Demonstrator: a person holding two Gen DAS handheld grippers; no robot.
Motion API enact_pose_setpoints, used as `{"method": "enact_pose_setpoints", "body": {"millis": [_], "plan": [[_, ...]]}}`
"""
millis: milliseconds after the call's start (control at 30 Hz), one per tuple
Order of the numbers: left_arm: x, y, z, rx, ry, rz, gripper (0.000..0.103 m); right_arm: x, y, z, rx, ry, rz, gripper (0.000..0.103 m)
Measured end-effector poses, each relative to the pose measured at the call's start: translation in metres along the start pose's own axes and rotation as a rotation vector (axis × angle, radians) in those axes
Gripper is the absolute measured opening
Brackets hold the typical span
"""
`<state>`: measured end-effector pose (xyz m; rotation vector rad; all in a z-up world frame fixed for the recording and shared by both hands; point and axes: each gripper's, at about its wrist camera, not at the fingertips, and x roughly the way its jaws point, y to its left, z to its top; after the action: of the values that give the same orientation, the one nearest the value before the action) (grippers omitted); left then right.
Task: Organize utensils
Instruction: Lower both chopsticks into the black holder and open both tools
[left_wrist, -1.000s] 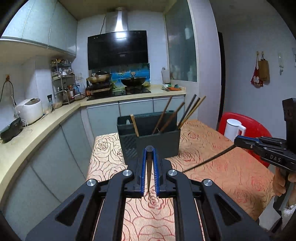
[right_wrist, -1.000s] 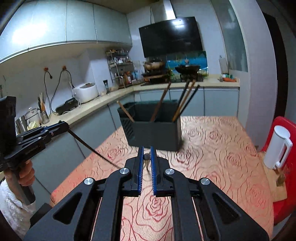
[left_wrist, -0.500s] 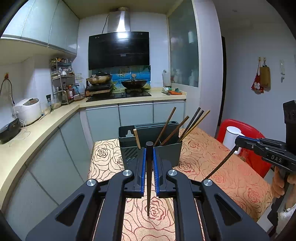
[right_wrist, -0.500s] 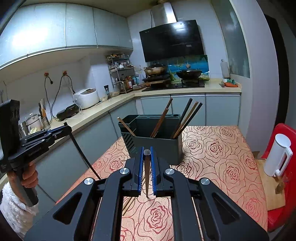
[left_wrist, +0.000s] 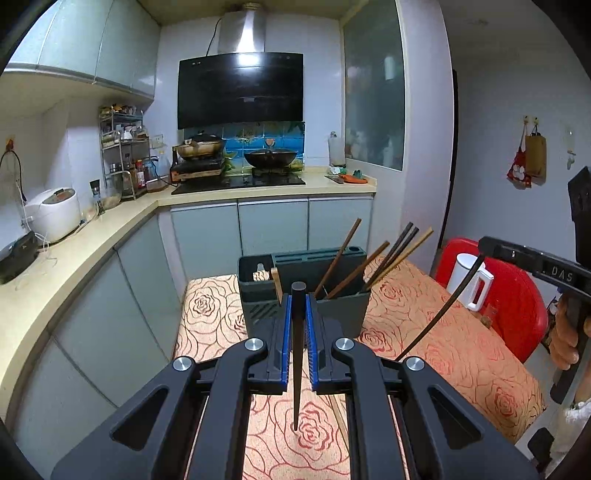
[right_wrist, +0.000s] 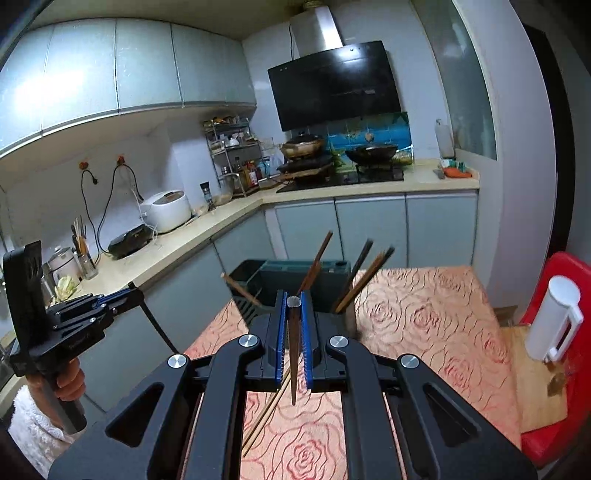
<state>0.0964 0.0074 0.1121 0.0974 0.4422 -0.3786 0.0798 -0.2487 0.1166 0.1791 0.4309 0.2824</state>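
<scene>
- Two grippers show, each pinching one chopstick between blue pads.
- Left gripper, low centre of the left view: jaws pressed on a black chopstick that hangs point down over the rose-patterned tablecloth, clear of it.
- Right gripper, low centre of the right view: jaws pressed on a brown chopstick, also point down above the cloth.
- Holder, a dark box, stands on the table just beyond the fingertips, mid-frame in both views; several chopsticks lean in it toward the upper right.
- More chopsticks lie flat on the cloth under the right gripper, bottom centre.
- White jug sits on a red chair at right.
- A hand grips the left gripper's handle at lower left of the right view.
</scene>
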Motion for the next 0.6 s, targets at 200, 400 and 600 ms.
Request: {"method": "enact_pose_setpoints", "body": {"millis": [200, 400, 600], "plan": [[0.005, -0.002, 0.032, -0.001, -0.017, 0.000, 0.007, 0.007, -0.004, 0.033, -0.010, -0.013, -0.024, 0.008], [0.019, -0.006, 0.070, -0.018, -0.047, 0.000, 0.007, 0.017, -0.005, 0.068, -0.013, -0.040, -0.052, 0.008], [0.034, -0.015, 0.102, -0.010, -0.088, 0.018, 0.007, 0.033, -0.010, 0.089, -0.024, -0.062, -0.106, 0.008]]}}
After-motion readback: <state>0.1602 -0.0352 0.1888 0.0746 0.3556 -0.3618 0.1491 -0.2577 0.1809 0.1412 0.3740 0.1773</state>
